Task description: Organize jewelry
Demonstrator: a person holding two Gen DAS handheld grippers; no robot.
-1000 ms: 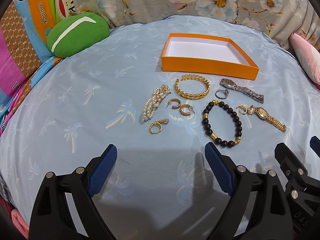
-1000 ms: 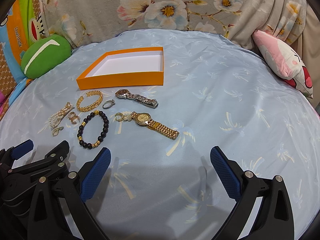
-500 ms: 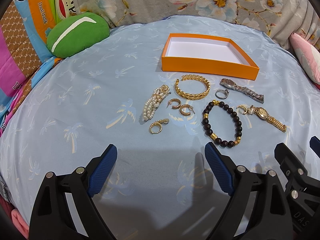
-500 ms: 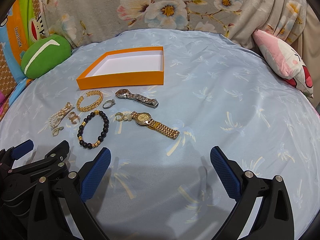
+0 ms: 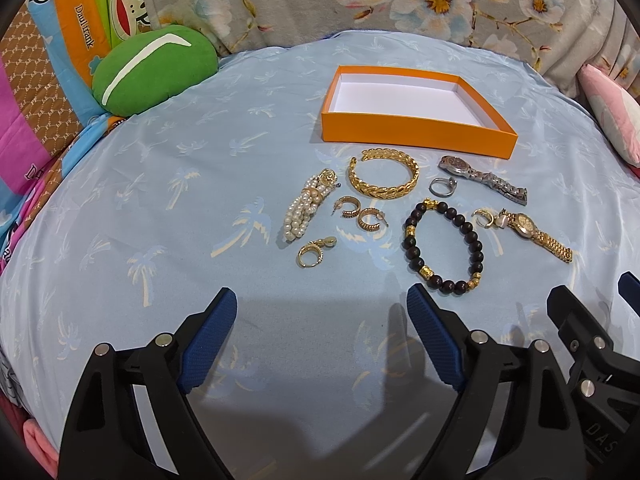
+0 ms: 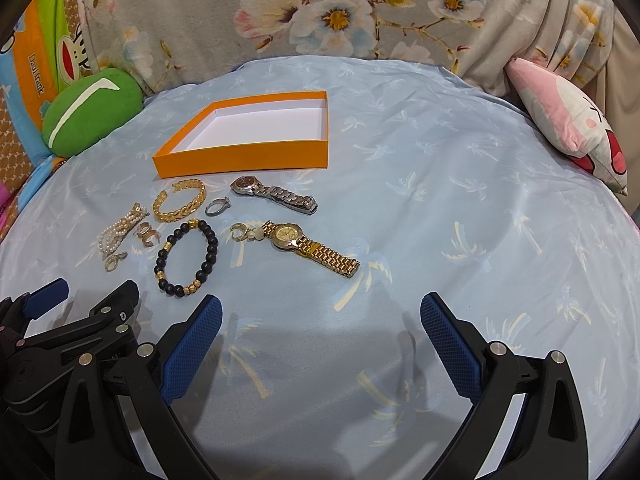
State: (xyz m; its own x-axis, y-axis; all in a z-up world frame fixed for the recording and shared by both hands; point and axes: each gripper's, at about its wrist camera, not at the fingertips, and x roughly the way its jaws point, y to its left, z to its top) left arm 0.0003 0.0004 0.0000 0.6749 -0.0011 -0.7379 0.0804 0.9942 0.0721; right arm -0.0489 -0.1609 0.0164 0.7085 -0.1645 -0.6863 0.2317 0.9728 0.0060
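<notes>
Left wrist view shows our left gripper (image 5: pixel 320 344) with its blue pads spread wide and nothing between them. It hangs over the near edge of the light blue bed sheet with palm trees on it (image 5: pixel 160 208). Our right gripper (image 6: pixel 320 348) is spread just as wide and holds nothing too. The two grippers sit side by side.

All the jewelry lies loose on the sheet, in front of the flat orange box with a white inside (image 5: pixel 416 136). The box sits toward the far edge of the sheet, and we see no jewelry in it.

Just in front of the box lies the gold leaf-pattern bangle (image 5: pixel 383 180). Left of it is the white pearl bracelet with a gold clasp (image 5: pixel 306 210). Two small gold hoop earrings (image 5: pixel 362 214) lie beside the pearls, and one more gold earring with a dangle (image 5: pixel 314 252) lies nearer to us. A small silver ring (image 5: pixel 442 186) sits right of the bangle. Next to it is the silver wristwatch (image 5: pixel 482 179). The black bead bracelet with gold beads (image 5: pixel 444 246) lies closest to our left gripper. The gold wristwatch (image 6: pixel 310 246) lies right of the beads, with a little gold hoop with a pearl (image 6: pixel 242 233) at its end.

A round green cushion with a white stripe (image 5: pixel 154 70) rests at the far left corner. A pink and white pillow (image 6: pixel 572 124) rests at the far right edge.
</notes>
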